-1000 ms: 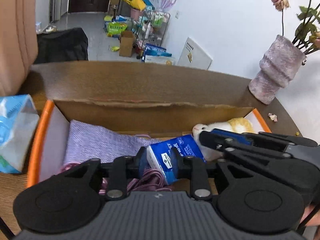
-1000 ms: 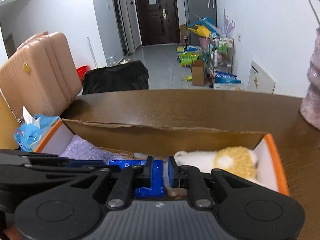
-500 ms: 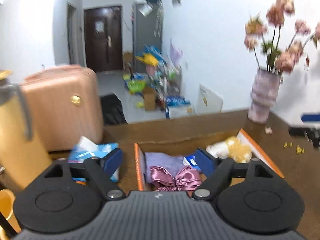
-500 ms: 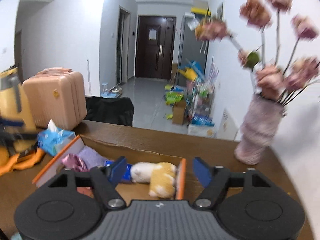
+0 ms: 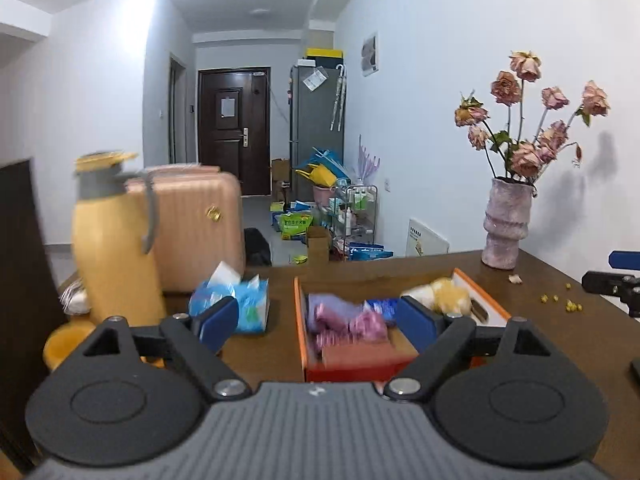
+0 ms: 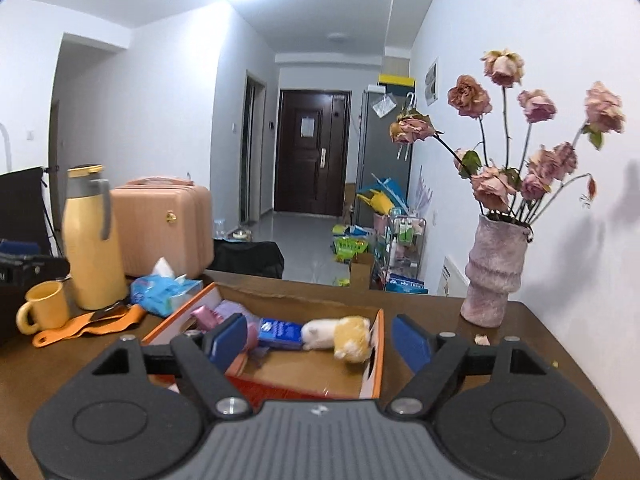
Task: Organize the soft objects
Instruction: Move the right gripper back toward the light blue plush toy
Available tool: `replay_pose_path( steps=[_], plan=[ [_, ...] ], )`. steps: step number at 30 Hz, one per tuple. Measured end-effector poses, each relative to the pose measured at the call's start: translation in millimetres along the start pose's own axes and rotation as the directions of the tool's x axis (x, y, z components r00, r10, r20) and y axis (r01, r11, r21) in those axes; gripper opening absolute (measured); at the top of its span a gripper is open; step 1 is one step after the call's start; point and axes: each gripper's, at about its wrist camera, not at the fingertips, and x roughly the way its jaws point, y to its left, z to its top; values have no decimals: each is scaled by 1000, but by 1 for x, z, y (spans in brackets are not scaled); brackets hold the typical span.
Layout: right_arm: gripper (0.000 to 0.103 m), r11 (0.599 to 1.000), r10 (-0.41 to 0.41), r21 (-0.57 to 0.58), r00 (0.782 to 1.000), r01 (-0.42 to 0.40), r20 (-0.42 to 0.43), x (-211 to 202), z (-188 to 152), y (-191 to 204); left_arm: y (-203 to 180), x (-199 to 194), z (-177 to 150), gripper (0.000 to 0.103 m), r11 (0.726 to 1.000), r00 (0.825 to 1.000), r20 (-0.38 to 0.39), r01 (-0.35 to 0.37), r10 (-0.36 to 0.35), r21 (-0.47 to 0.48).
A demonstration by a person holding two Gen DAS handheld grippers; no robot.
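Note:
An orange-rimmed cardboard box [image 6: 378,354] [image 5: 299,320] sits on the brown table. Inside lie a white-and-yellow plush toy [image 6: 338,334] [image 5: 444,294], a blue tissue packet [image 6: 280,332] [image 5: 380,306], a pink satin scrunchie [image 5: 352,326] [image 6: 204,316] and a lilac cloth [image 6: 230,307]. My left gripper [image 5: 316,322] hangs back from the box, jaws still opening, nothing between them. My right gripper [image 6: 320,342] is likewise drawn back and above the box, jaws opening and empty.
A vase of dried roses [image 6: 496,276] [image 5: 506,228] stands at the right rear. On the left are a yellow jug [image 6: 92,240] [image 5: 114,240], a yellow mug [image 6: 42,312], a blue tissue pack [image 6: 166,290] [image 5: 240,300], an orange strap [image 6: 88,326] and a pink case [image 6: 160,228].
Both grippers let go of the blue tissue packet, which now lies in the box. Both opened wide, pulled back and rose, so the whole table and room came into view.

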Motion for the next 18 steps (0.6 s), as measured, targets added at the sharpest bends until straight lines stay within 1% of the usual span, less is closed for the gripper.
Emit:
replay_pose_path(
  steps=[2, 3, 4, 5, 7, 9, 11, 13, 14, 16, 17, 18],
  plan=[
    [80, 1000, 0, 2, 1000, 0, 24, -26, -21, 11, 2, -29, -28, 89, 999, 1000, 10, 12, -11, -34],
    [81, 1000, 5, 0, 999, -5, 36, -41, -33, 17, 4, -43, -41, 90, 999, 1000, 11, 17, -17, -42],
    [86, 1000, 12, 4, 999, -12, 46, -55, -46, 23, 5, -57, -56, 91, 998, 1000, 18, 24, -23, -49],
    [87, 1000, 19, 10, 999, -20, 51, -67, -57, 28, 6, -72, -70, 92, 998, 999, 23, 28, -27, -51],
    [88, 999, 45, 17, 997, -47, 61, -95, -86, 42, 6, -98, -99, 96, 999, 999, 40, 22, -21, -47],
    [88, 998, 65, 12, 996, -66, 68, -117, -112, 58, 6, -121, -126, 97, 999, 999, 47, 1, 1, -37],
    [88, 996, 88, 19, 992, -90, 91, -140, -138, 71, 7, -141, -150, 97, 999, 999, 35, -20, 21, -43],
    [88, 993, 103, 46, 988, -108, 114, -160, -162, 83, 8, -150, -163, 97, 999, 1000, 2, -9, 9, -49],
    [88, 990, 123, 54, 987, -129, 106, -166, -172, 89, 7, -151, -167, 97, 999, 1000, -15, 4, -4, -34],
    [88, 987, 154, 29, 985, -157, 81, -170, -178, 96, 2, -150, -168, 97, 1000, 1000, -18, 0, 0, 5],
    [88, 988, 153, -1, 985, -153, 77, -170, -179, 99, 0, -149, -168, 97, 1000, 1000, -12, -10, 10, 16],
    [88, 991, 135, -20, 988, -133, 81, -169, -177, 101, -1, -148, -168, 98, 1000, 1000, -8, -11, 11, 16]
  ],
)
